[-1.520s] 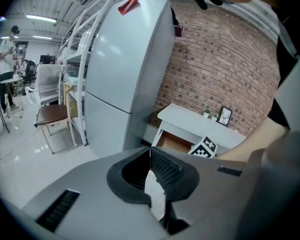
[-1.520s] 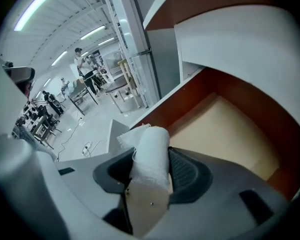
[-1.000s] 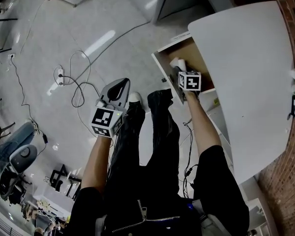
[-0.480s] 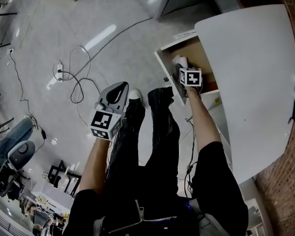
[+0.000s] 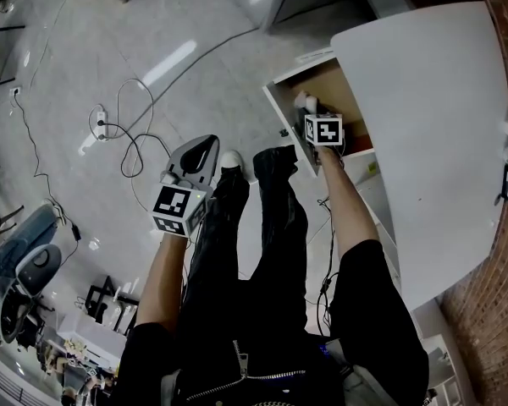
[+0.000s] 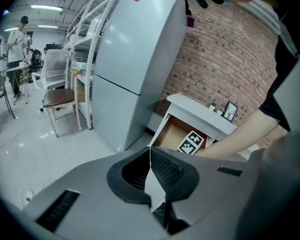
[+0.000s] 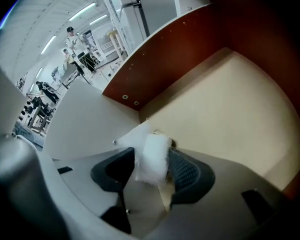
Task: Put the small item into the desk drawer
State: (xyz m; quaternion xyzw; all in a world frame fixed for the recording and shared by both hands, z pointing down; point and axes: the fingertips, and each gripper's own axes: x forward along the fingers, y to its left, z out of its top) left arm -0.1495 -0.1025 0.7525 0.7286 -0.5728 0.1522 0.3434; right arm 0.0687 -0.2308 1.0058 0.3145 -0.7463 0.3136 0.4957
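Note:
The small item (image 7: 152,159) is a soft white pad, and it stands between the jaws of my right gripper (image 7: 151,155). The gripper points steeply down into the open desk drawer (image 7: 230,109). Its jaws have just been opening: the pad leans on the right finger and a gap shows at the left one. In the head view the right gripper (image 5: 309,112) is over the front left corner of the drawer (image 5: 334,83), under the white desk top (image 5: 423,142). My left gripper (image 6: 150,151) is shut and empty. It is held over the floor to the left (image 5: 205,146), away from the desk.
Brown walls of the drawer (image 7: 190,39) close in around the right gripper. A tall grey fridge (image 6: 135,59) stands left of the desk, with a brick wall (image 6: 225,69) behind. Cables and a power strip (image 5: 123,138) lie on the floor. The person's legs (image 5: 262,218) are between the grippers.

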